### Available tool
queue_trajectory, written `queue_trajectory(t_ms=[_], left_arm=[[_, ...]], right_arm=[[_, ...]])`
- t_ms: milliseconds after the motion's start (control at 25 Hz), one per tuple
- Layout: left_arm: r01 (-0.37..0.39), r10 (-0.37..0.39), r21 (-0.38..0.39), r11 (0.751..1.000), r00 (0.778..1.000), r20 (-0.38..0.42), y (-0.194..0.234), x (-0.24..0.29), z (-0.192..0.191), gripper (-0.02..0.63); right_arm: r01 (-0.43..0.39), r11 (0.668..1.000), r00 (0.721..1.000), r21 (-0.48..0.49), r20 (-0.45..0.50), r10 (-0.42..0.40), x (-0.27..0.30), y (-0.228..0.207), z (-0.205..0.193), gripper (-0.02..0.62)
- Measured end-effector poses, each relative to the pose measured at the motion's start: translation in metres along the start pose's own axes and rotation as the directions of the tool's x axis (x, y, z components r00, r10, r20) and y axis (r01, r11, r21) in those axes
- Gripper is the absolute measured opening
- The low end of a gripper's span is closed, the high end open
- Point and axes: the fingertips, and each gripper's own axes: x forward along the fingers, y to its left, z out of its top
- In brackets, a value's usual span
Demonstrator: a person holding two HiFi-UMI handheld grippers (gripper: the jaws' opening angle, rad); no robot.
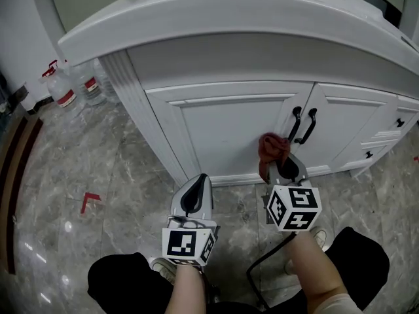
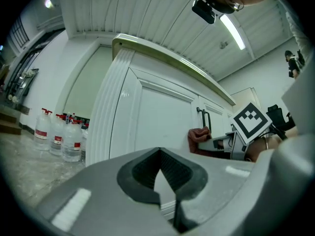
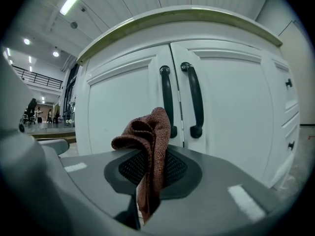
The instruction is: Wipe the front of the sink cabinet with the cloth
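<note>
A reddish-brown cloth (image 1: 272, 150) is pinched in my right gripper (image 1: 283, 170), which is shut on it; the cloth (image 3: 147, 141) bunches above the jaws. It hangs just in front of the white sink cabinet (image 1: 222, 126), near the two black door handles (image 1: 303, 125), which also show in the right gripper view as black door handles (image 3: 181, 100). My left gripper (image 1: 191, 198) sits lower left, short of the left door, shut with nothing in it. In the left gripper view the cloth (image 2: 199, 137) shows to the right against the cabinet (image 2: 147, 122).
Several clear bottles (image 1: 75, 87) with red labels stand on the marble floor at the cabinet's left end. A fluted corner post (image 1: 141, 113) edges the left door. Small drawers with black knobs (image 1: 399, 123) lie to the right. A red mark (image 1: 90, 200) is on the floor.
</note>
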Motion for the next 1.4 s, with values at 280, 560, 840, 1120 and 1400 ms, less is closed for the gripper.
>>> queue_trajectory(t_ms=[280,560,840,1120,1400], left_arm=[[-0.011,0.011,-0.006,1.0,1.0,-0.026,0.006,-0.007,-0.021,0.0],[-0.079,0.081,0.043,0.996,0.996,-0.046,0.048,-0.024,-0.023,0.0],[-0.165,0.168,0.051,0.985,0.983,-0.069,0.103,-0.05,-0.031,0.0],[-0.188,0.188,0.002,0.982,0.98,-0.066,0.123,-0.056,-0.033,0.0],[-0.14,0.142,0.031,0.99,0.987,-0.077,0.102,-0.041,-0.038,0.0]], right_arm=[[-0.088,0.996,0.995,-0.01,-0.05,0.087,0.002,0.035,-0.033,0.081],[-0.229,0.973,0.971,0.007,-0.071,0.229,0.032,0.121,-0.051,0.081],[-0.343,0.939,0.934,-0.009,-0.109,0.34,0.055,0.197,-0.078,0.081],[-0.365,0.931,0.925,-0.002,-0.111,0.363,0.07,0.219,-0.085,0.083],[-0.354,0.935,0.93,-0.018,-0.112,0.35,0.065,0.198,-0.087,0.083]])
